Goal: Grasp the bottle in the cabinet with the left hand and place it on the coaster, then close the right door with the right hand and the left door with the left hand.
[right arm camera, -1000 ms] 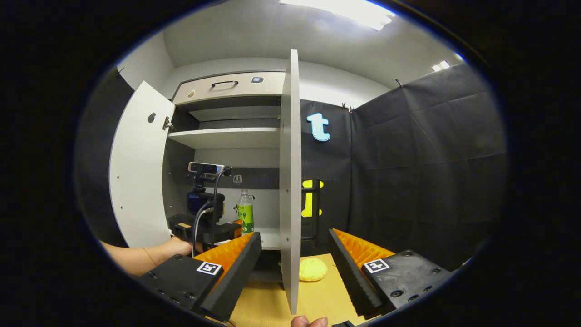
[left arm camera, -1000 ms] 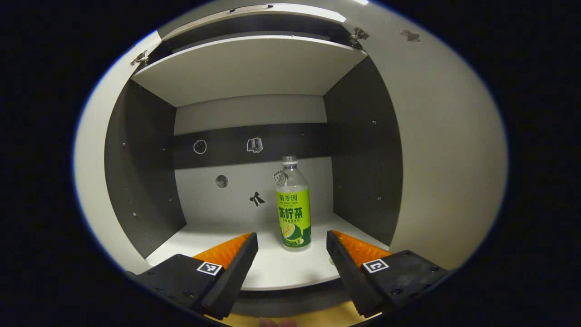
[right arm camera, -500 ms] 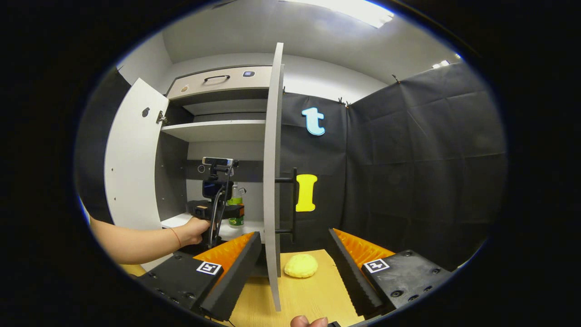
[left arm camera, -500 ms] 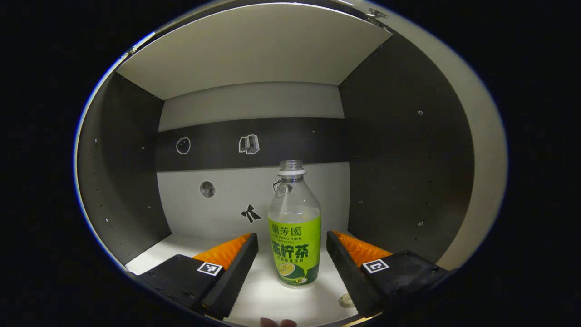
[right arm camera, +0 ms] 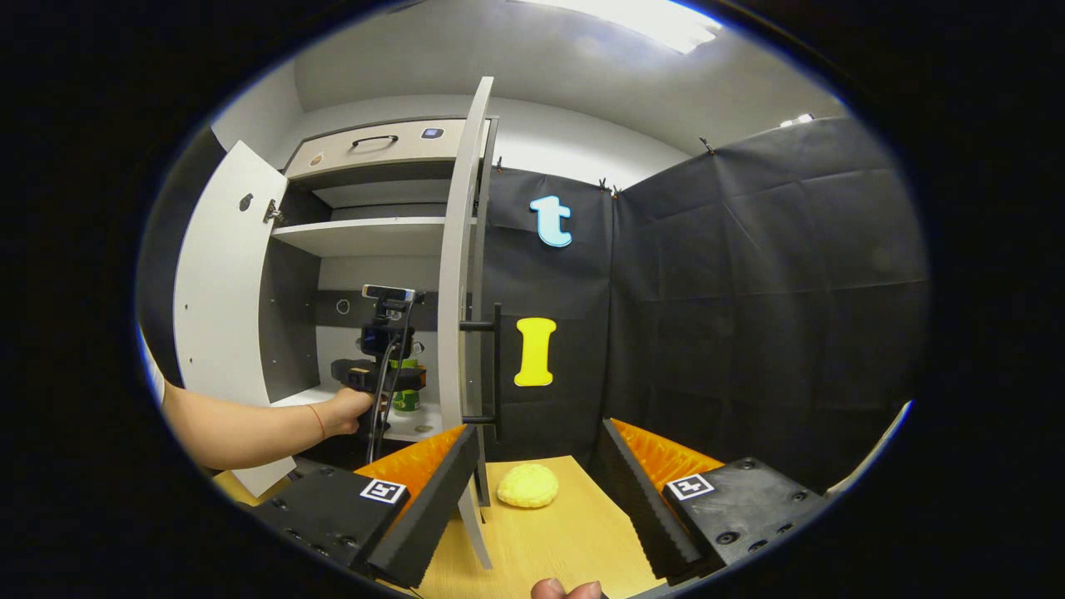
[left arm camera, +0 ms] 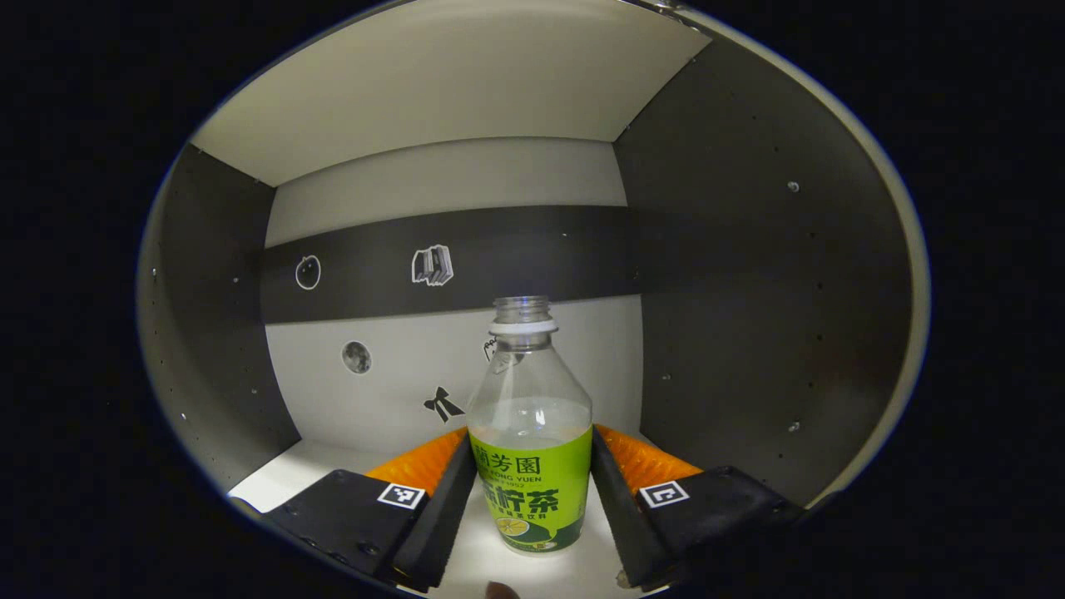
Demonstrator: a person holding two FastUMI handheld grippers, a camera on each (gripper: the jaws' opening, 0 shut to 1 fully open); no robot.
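A clear bottle with a green label and no cap stands on the cabinet's lower shelf. My left gripper is around its labelled body, with both fingers against its sides. In the right gripper view a hand holds that left gripper inside the cabinet, and it partly hides the bottle. My right gripper hangs open over the wooden table, holding nothing. The yellow coaster lies on the table just past its fingers. The right door stands open edge-on, and the left door is swung wide.
A black handle sticks out of the right door's outer face. An upper shelf and a drawer front sit above the bottle's compartment. The wooden table reaches in front of the cabinet. Dark side walls close in the compartment.
My left gripper has gone deeper into the cabinet and its fingers have narrowed onto the bottle. The right gripper view has swung right, so the right door's edge sits farther left in it.
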